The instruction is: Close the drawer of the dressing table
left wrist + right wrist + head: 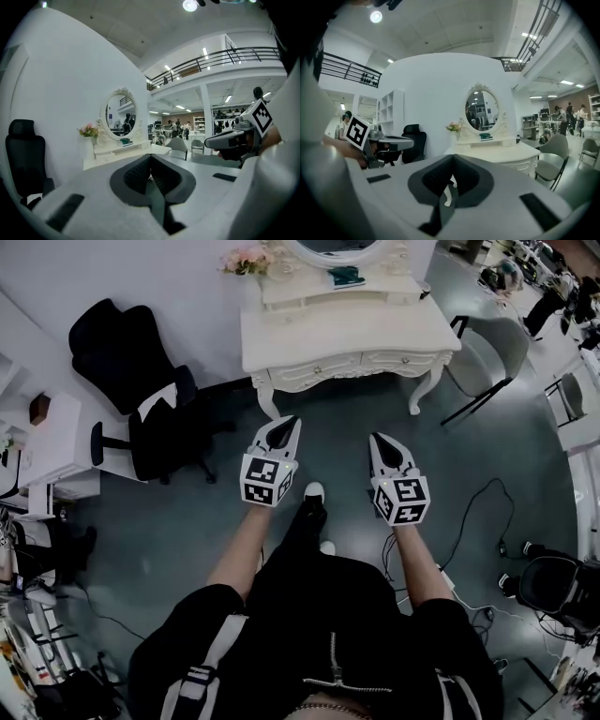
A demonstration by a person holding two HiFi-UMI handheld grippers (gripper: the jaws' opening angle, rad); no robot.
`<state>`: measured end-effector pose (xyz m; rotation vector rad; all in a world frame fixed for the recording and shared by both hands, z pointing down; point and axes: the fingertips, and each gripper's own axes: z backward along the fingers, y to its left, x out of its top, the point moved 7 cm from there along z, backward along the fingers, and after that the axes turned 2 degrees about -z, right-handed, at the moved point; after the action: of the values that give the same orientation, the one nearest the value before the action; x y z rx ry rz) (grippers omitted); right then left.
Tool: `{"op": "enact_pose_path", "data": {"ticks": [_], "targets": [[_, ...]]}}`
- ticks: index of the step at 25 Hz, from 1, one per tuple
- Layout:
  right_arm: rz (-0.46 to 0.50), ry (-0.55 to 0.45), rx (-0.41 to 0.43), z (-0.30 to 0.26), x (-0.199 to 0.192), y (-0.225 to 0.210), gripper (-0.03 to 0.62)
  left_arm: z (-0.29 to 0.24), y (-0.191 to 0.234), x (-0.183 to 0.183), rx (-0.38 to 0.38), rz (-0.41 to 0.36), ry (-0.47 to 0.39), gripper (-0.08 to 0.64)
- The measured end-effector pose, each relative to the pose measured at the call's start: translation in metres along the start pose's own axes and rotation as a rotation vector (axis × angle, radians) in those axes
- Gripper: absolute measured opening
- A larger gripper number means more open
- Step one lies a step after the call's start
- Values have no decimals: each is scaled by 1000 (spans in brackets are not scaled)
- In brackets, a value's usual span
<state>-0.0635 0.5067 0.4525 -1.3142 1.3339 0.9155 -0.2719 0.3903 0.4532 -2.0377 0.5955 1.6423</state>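
Note:
A white dressing table (347, 329) with an oval mirror (333, 249) stands against the wall, some way ahead of me. Its two front drawers (314, 367) look flush with the frame in the head view. My left gripper (284, 424) and right gripper (382, 439) hover side by side above the floor, short of the table, both pointing at it. Both are shut with nothing between the jaws. The left gripper view shows the table (126, 152) far off beyond the shut left gripper (150, 157). The right gripper view shows the table (497, 152) past the right gripper (452, 158).
A black office chair (141, 399) stands left of the table and a grey chair (497, 352) to its right. Pink flowers (246, 261) sit on the table's left corner. Cables (469, 512) trail over the floor at the right. Desks and shelves line the left edge.

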Motion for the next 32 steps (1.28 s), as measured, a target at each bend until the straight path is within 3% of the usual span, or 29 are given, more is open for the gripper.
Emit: {"op": "enact_pose_path", "data": {"ticks": [8, 18, 32], "targets": [[10, 25, -33, -56, 9, -38, 2, -76, 31, 2, -36, 7, 0, 2], [19, 29, -64, -174, 50, -93, 2, -196, 103, 21, -89, -27, 0, 2], [19, 42, -64, -276, 66, -141, 2, -292, 171, 18, -96, -14, 39, 2]]}}
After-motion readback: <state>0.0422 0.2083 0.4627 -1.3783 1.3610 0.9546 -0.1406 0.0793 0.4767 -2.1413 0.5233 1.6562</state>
